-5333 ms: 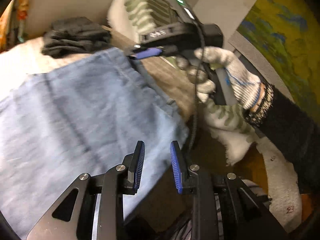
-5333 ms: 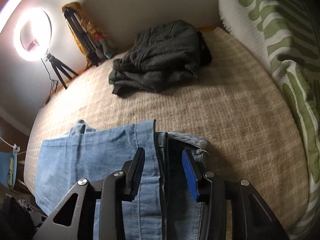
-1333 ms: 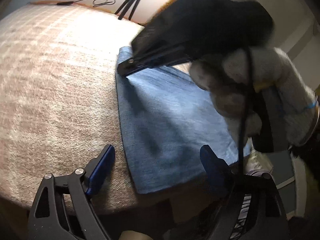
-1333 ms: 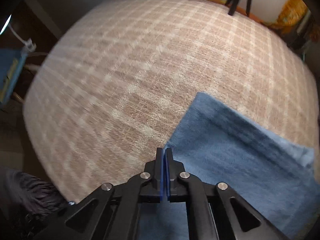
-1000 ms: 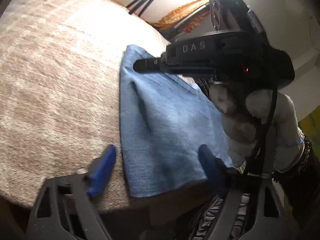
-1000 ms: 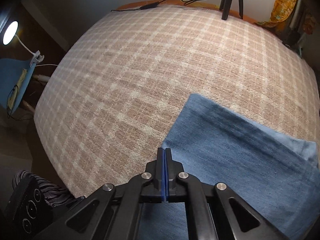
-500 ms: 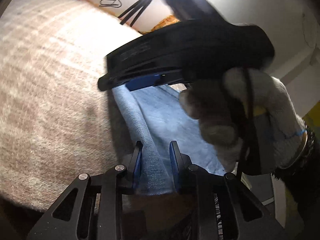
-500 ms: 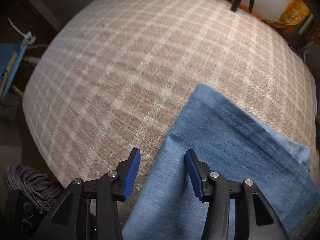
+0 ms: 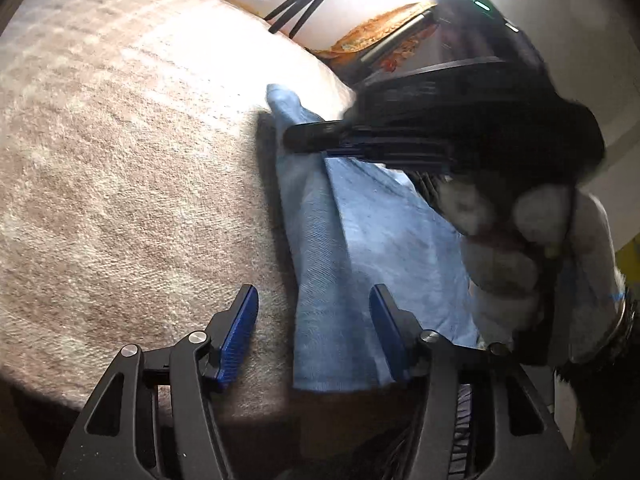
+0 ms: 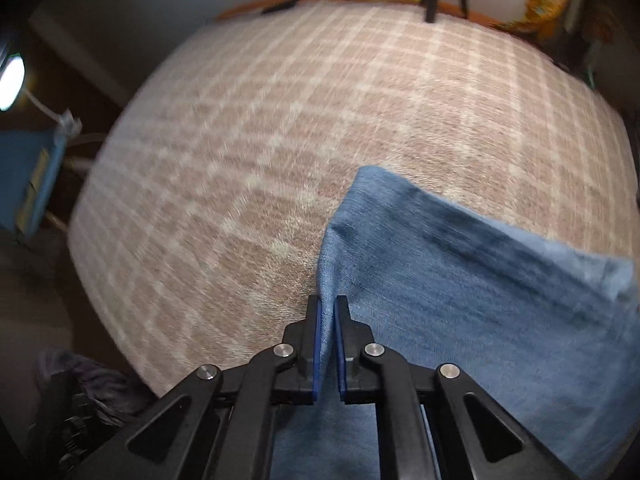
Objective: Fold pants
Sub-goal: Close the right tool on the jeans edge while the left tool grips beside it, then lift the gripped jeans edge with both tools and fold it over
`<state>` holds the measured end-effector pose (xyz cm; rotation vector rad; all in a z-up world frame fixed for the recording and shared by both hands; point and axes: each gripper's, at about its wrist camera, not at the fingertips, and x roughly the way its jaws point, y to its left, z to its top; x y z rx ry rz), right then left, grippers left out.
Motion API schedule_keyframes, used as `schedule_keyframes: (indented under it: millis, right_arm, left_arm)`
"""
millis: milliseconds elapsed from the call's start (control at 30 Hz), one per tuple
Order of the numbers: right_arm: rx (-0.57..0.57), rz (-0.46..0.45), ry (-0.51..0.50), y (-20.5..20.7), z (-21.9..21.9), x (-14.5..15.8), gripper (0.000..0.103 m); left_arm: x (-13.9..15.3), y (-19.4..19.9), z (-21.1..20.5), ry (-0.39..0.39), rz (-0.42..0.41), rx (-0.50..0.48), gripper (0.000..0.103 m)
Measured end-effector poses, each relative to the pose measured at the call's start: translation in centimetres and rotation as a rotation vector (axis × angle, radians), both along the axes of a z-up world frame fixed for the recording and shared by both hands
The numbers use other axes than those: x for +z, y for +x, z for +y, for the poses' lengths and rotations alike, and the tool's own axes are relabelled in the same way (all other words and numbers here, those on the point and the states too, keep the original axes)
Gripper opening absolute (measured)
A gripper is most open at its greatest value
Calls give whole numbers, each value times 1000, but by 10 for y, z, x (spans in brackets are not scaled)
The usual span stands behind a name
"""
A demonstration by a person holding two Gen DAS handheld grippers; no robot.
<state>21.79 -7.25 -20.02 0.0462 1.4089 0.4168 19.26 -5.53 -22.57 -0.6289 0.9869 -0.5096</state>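
The blue pants (image 10: 460, 292) lie folded near the front edge of the checked bedspread (image 10: 280, 128), one edge pulled up in a ridge. The right gripper (image 10: 327, 320) has just been closing and now pinches that raised edge between its pads. The left gripper (image 9: 314, 332) has just been opening; it stands half wide, pads clear of the cloth between them. Only the left view shows the gloved hand (image 9: 532, 248) crowding the right side. Only the right view shows a lamp (image 10: 12, 80) at far left.
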Motion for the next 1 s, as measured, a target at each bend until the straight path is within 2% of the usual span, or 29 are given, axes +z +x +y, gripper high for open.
schedule_keyframes:
  millis: [33, 67, 100, 167, 333, 467, 567, 600, 633, 733, 900, 967, 1000]
  right_arm:
    - [-14, -8, 22, -4, -5, 5, 3]
    - [-28, -15, 40, -7, -12, 6, 3]
    - [-40, -20, 56, -10, -20, 9, 3]
    - [-59, -28, 78, -17, -35, 13, 3]
    - [-74, -62, 107, -15, -47, 27, 2]
    - [-51, -67, 120, -9, -60, 44, 3]
    - [-31, -67, 82, -8, -51, 45, 21]
    - [-23, -66, 60, -6, -51, 46, 41]
    - [-14, -67, 37, -5, -50, 47, 47]
    - [15, -74, -25, -1, -27, 41, 47]
    - [37, -100, -158, 8, -23, 34, 43]
    - [-1, -92, -116, 12, -34, 33, 29]
    - [-26, -87, -76, 12, -42, 33, 19]
  left_arm:
    - [0, 1, -1, -7, -8, -5, 45]
    - [0, 2, -5, -18, -19, -20, 31]
    - [2, 2, -8, -21, -28, -34, 24]
    - [9, 0, -17, -15, -68, -53, 19]
    - [27, -5, -25, -17, -135, -61, 15]
    - [37, -12, -33, 14, -181, -92, 14]
    - [42, -13, -40, 16, -197, -95, 14]
    - [43, -14, -41, 17, -201, -96, 14]
    - [44, -13, -44, 20, -204, -99, 14]
    - [48, -9, -53, 41, -221, -111, 14]
    - [54, -11, -61, 53, -233, -132, 13]
    - [56, -14, -60, 51, -234, -138, 13]
    - [57, -15, -59, 49, -233, -141, 13]
